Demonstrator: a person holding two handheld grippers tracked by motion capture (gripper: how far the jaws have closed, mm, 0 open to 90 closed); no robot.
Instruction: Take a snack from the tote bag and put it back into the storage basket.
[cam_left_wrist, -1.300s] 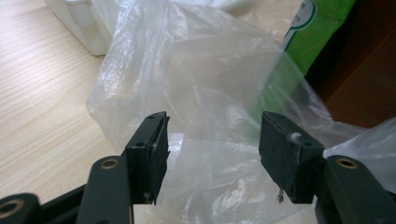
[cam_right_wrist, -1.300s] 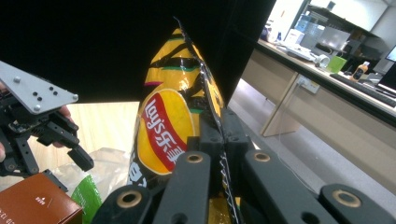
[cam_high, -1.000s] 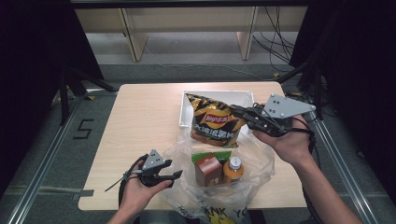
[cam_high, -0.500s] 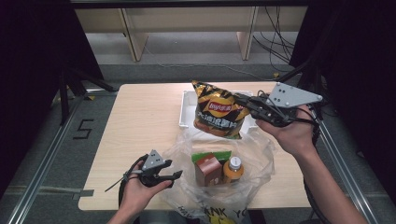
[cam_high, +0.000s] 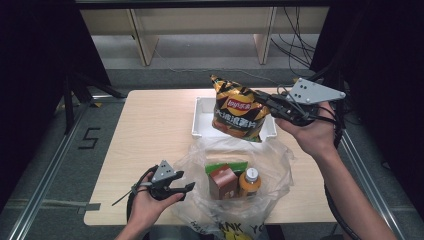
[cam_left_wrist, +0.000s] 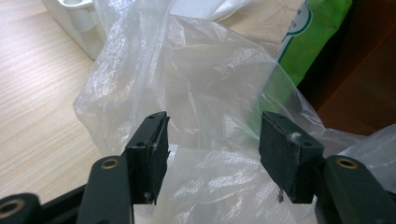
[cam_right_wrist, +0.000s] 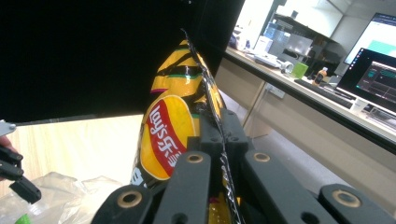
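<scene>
While the right gripper (cam_high: 265, 100) pinches the side seam of the chip bag (cam_high: 239, 112) with its jaws closed tight on it, the yellow-and-black bag hangs in the air above the white tray (cam_high: 202, 122), clear of the table (cam_high: 150, 135). From the right gripper view the crimped seam (cam_right_wrist: 212, 116) runs straight down between the two black jaws. The tray sits toward the far side of the table, and what shows of its floor looks bare, though the chip bag hides much of it.

Nearer the person, a clear plastic bag (cam_high: 272, 165) lies open on the table. Inside it stand a brown carton (cam_high: 222, 182) and an orange bottle (cam_high: 248, 182) with a white cap, side by side, with a green pack (cam_high: 225, 165) just behind the carton. Black lettering runs along the plastic near the table's front edge.

At the plastic bag's left edge, the left gripper (cam_high: 185, 187) rests low with its jaws standing wide apart; in the left gripper view a fold of plastic film (cam_left_wrist: 210, 121) lies between the pads (cam_left_wrist: 152, 154), and nothing is pressed between them.

The table is pale wood, standing on a grey floor with a black mark (cam_high: 91, 137) shaped like a five taped to its left. Dark curtains flank the scene, and light wooden furniture (cam_high: 200, 25) stands beyond.
</scene>
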